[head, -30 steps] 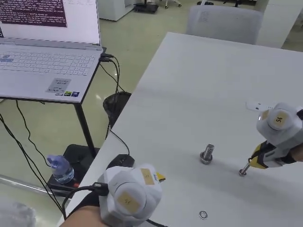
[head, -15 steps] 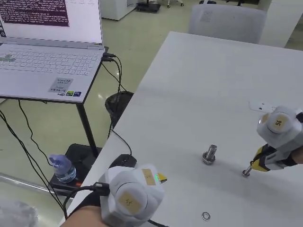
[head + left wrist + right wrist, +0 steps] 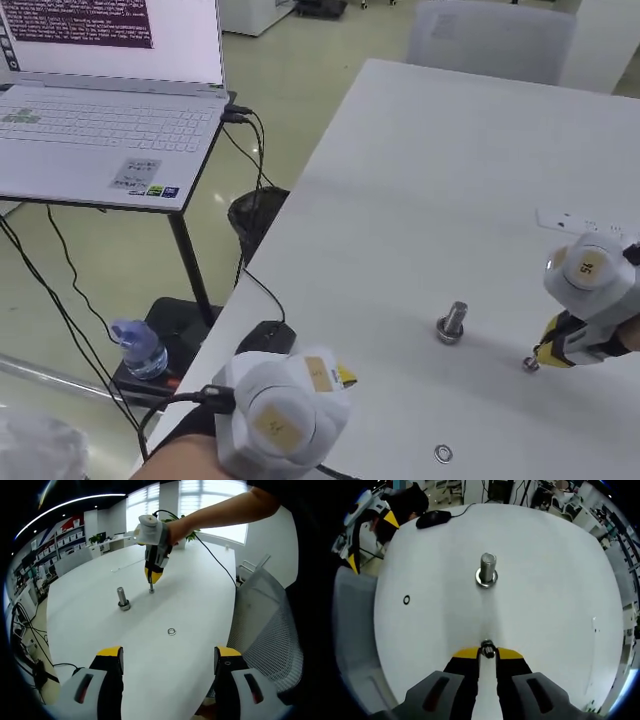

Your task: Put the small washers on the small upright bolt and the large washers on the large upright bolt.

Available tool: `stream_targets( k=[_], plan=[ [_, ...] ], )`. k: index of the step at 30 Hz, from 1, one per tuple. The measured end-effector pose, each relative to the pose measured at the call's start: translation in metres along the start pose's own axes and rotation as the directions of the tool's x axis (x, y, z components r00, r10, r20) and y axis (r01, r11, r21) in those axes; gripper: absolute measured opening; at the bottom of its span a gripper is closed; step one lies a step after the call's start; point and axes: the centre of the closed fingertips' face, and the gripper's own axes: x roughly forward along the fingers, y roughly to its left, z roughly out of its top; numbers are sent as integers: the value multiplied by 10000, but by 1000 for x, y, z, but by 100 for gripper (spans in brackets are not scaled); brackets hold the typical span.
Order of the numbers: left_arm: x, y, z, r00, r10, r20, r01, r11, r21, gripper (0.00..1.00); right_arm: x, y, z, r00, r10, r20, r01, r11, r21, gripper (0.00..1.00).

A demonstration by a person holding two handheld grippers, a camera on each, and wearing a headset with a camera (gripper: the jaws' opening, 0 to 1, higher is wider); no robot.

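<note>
The right gripper (image 3: pixel 541 357), in the head view, is working at the small bolt (image 3: pixel 530 364), near the large bolt (image 3: pixel 452 323). In the left gripper view the left gripper (image 3: pixel 169 655) is hanging with jaws wide apart, a loose washer (image 3: pixel 171 631) lying ahead. In the right gripper view the jaws are pinching the small bolt's top, perhaps seating a washer; next, likely, letting go cleanly.

Setting: open-plan office.
Furniture: large white meeting table (image 3: pixel 430 180); mesh swivel chair (image 3: pixel 270 620).
Equipment: open laptop (image 3: pixel 90 140) on a stand; trailing cables (image 3: pixel 60 290).
Background: tall windows (image 3: pixel 220 510).
</note>
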Motion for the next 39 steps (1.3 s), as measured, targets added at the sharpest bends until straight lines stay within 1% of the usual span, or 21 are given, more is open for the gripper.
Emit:
stream_targets(
  k=[4, 7, 11, 14, 22, 29, 36, 39],
  plan=[
    [0, 0, -3, 10000, -17, -28, 17, 10000, -31, 73, 7, 0, -2, 9999, 59, -96, -59, 10000, -27, 13],
    [0, 0, -8, 9999, -25, -126, 24, 10000, -68, 73, 13, 1, -3, 9998, 131, -147, -131, 9999, 30, 13],
    [1, -1, -9, 9999, -63, -138, 61, 9999, -113, 73, 18, 3, -4, 9995, 216, -218, -218, 9997, -68, 13],
    [2, -2, -10, 9997, -89, -211, 87, 9999, -109, 72, 18, 2, -4, 9995, 212, -222, -213, 9998, -62, 13],
    [3, -2, -9, 9997, -124, -216, 122, 9999, -106, 71, 21, 1, -6, 9995, 183, -274, -190, 9994, -272, 13],
    [3, -3, -11, 9995, -158, -289, 155, 9998, -117, 70, 21, 1, -5, 9995, 228, -231, -234, 9994, -252, 13],
    [4, -4, -8, 9995, -192, -251, 189, 9998, -105, 69, 20, 0, -5, 9993, 305, -200, -308, 9994, -135, 13],
    [4, -3, -8, 9995, -178, -274, 176, 9998, -94, 69, 20, 0, -5, 9992, 335, -211, -337, 9994, -86, 13]
  ],
)
